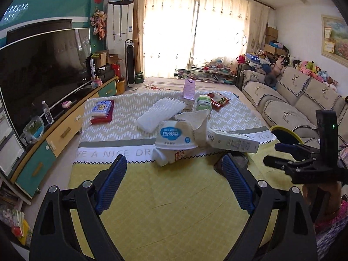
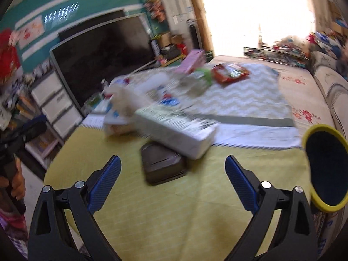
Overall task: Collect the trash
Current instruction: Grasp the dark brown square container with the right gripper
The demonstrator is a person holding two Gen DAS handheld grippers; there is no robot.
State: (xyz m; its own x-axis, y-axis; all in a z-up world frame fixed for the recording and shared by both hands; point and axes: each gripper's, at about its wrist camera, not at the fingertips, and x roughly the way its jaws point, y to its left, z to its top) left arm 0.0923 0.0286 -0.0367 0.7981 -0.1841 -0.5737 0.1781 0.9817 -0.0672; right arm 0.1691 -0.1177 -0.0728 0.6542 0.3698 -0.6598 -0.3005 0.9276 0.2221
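Observation:
Trash lies on a cloth-covered table. A white tub with blue print lies on its side beside a crumpled paper bag and a long white carton. Behind are a white foam net, a pink carton, a green-lidded jar and a red wrapper. My left gripper is open and empty, just short of the tub. My right gripper is open and empty, facing the white carton and a dark flat case under it. The right view is blurred.
A yellow-rimmed bin stands at the table's right edge; it also shows in the left wrist view. A tissue pack on a red box lies far left. A TV on a cabinet stands left, a sofa right.

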